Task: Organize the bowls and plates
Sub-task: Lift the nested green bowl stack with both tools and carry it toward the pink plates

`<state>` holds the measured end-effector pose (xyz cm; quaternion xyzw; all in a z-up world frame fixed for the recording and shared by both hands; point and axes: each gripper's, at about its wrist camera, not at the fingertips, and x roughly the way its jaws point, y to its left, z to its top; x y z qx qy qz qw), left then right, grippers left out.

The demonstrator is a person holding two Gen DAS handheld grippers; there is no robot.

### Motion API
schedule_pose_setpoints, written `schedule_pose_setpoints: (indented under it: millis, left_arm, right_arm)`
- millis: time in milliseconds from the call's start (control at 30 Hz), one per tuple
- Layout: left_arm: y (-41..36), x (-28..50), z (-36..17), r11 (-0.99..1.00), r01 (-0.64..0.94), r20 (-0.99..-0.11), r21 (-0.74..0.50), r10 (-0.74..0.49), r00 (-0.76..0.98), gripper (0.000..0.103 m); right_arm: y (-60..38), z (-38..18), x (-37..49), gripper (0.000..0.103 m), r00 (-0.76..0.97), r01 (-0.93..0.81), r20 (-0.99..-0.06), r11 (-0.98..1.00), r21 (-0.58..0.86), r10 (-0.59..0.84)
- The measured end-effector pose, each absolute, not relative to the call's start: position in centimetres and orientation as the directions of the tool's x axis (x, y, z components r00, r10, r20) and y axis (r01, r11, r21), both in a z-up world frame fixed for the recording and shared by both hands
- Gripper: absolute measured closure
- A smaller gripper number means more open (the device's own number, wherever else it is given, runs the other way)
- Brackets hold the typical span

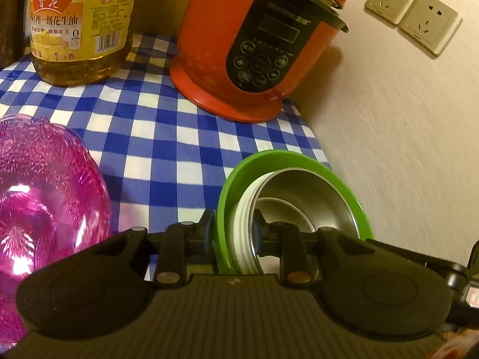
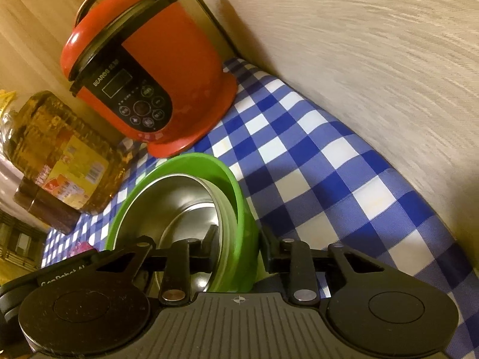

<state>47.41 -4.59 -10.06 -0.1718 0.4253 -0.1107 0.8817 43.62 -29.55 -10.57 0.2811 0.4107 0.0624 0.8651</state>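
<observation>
A green bowl with a steel lining and a white ribbed inner wall sits tilted on the blue-and-white checked cloth. My left gripper is shut on its left rim, one finger outside and one inside. In the right wrist view the same green bowl has its right rim clamped by my right gripper, one finger against the steel lining and the other outside the green wall. A pink patterned glass bowl stands to the left of the green one.
A red rice cooker stands behind the bowls, beside the wall with two sockets. A large oil bottle is at the back left, with a dark jar next to it. The cloth runs along the wall.
</observation>
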Motion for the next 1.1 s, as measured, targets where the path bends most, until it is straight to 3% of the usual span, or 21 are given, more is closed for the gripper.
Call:
schedule_pose_setpoints:
  millis: [533,1100]
  left_arm:
    - [-5.2,40.2,-9.2,0.919,0.075,-0.754,-0.388,-0.363,0.547,0.080]
    - [-2.3,29.4,-8.5,0.918,0.012,-0.772,-0.396,-0.340,0.536,0.080]
  right_arm:
    - [-29.7,-9.2,38.1,0.077,0.578,0.106,-0.744,0.873,0.475,0.335]
    - [-26.9,-8.3,29.6,0.077,0.543,0.049,-0.753,0.881,0.470,0.372]
